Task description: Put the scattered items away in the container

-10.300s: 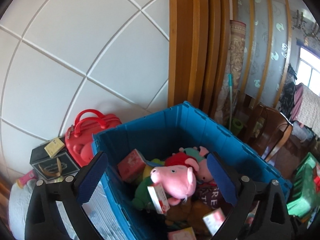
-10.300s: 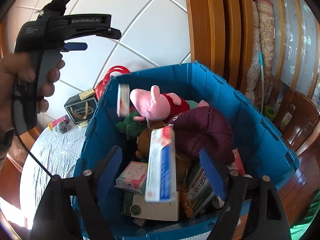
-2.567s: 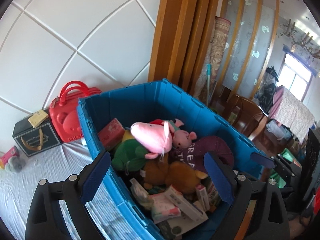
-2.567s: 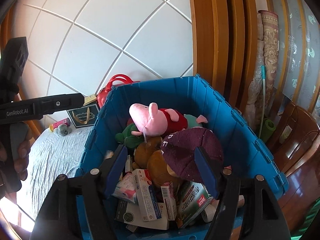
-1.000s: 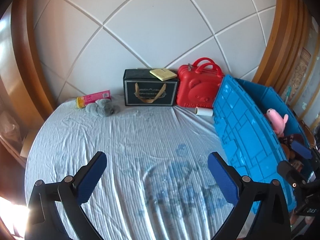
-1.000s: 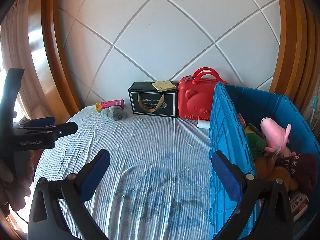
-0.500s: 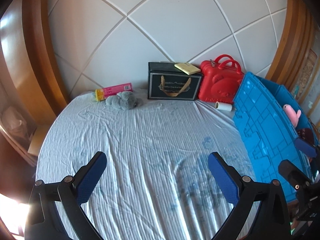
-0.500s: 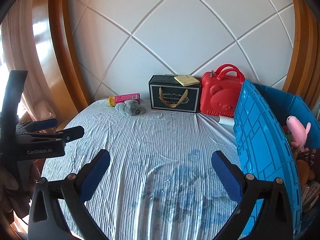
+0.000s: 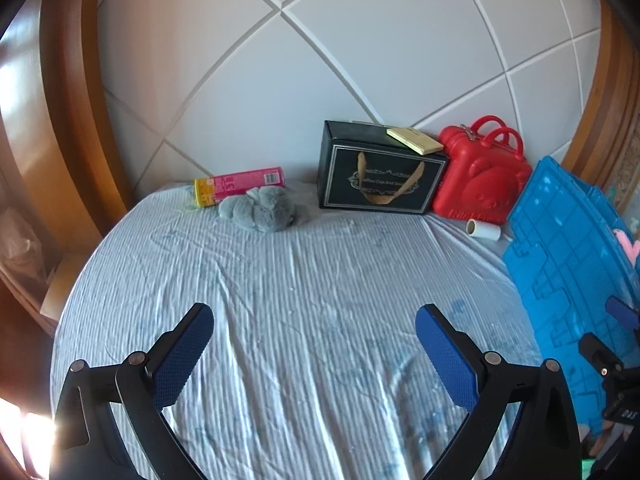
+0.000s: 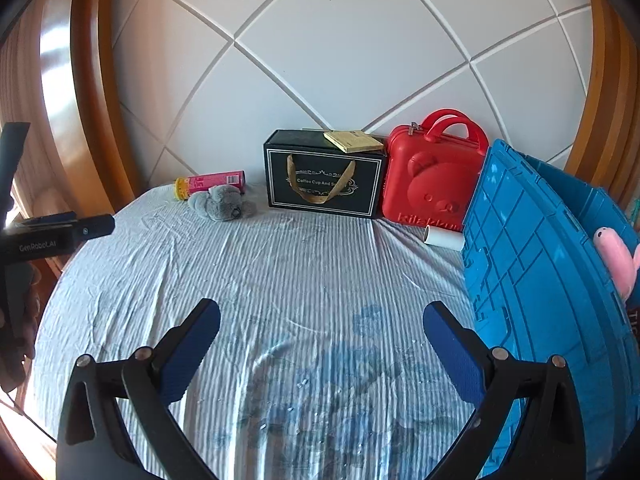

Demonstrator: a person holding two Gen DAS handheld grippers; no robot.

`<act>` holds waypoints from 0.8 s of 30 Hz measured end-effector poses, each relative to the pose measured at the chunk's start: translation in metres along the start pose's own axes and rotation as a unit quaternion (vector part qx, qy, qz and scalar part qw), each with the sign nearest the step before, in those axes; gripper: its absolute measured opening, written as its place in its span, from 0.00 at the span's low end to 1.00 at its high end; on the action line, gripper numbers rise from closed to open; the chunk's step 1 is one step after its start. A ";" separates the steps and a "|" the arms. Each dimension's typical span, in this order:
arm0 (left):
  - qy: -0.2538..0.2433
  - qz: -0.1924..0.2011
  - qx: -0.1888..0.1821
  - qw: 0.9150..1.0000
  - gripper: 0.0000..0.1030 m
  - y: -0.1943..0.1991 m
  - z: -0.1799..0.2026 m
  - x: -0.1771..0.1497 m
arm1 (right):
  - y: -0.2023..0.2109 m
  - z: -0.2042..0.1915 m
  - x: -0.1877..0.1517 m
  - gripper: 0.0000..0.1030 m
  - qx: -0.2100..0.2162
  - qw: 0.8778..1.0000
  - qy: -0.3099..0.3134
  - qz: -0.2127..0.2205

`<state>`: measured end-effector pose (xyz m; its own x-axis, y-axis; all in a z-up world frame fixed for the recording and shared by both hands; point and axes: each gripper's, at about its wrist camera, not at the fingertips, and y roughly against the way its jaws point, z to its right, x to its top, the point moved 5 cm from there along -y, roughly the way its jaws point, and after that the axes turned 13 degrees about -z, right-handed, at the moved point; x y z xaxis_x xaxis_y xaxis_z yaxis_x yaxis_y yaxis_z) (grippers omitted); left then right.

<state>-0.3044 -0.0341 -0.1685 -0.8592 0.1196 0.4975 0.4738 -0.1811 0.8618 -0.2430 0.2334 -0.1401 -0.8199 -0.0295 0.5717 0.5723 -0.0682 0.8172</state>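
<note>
While both of my tools hang above the striped bedsheet (image 9: 304, 280), I can see that neither carries anything: the left gripper (image 9: 314, 354) has its blue pads spread wide apart over bare cloth, and the right gripper (image 10: 322, 350) is spread just as wide, with only sheet showing between its fingers. At the right edge stands the blue crate (image 10: 532, 280), its ribbed wall facing me, and a pink plush (image 10: 616, 260) pokes up over its rim from inside. Against the padded white wall (image 9: 320, 60) at the far side sits a row of things. Farthest left lies a pink tube (image 9: 240, 186) on its side, and a grey plush toy (image 9: 260, 210) lies just in front of it, touching or nearly so; I cannot tell which. To their right stands a black gift box (image 10: 324, 178) with a gold ribbon handle, and a small yellow booklet (image 10: 354, 141) rests on its top at the right end. Beside the box, close against it, stands a red bear-faced case (image 10: 430, 178) with its handles up. A small white roll (image 10: 444, 237) lies on the sheet between that case and the crate, just beside the crate's wall. From the right wrist view, my left tool's black body shows at the far left edge, held in a hand (image 10: 16, 344).
</note>
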 end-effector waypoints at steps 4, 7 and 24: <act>-0.004 0.024 0.013 1.000 0.99 -0.075 -0.013 0.031 | -0.088 0.042 0.019 1.00 -0.022 0.999 -0.025 -0.005; -0.001 0.041 0.025 0.999 0.99 -0.135 -0.026 0.057 | -0.150 0.064 0.037 1.00 -0.045 0.999 -0.030 0.004; 0.069 -0.009 0.116 0.991 0.95 -0.360 -0.073 0.177 | -0.265 0.079 0.048 1.00 -0.081 0.997 -0.015 0.011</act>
<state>-0.6416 -0.0189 -0.3981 -0.8788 -0.0165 0.4770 0.4757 0.0514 0.8781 -0.4329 0.3289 -0.3230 -0.8052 -0.0030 0.5929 0.5780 -0.2271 0.7838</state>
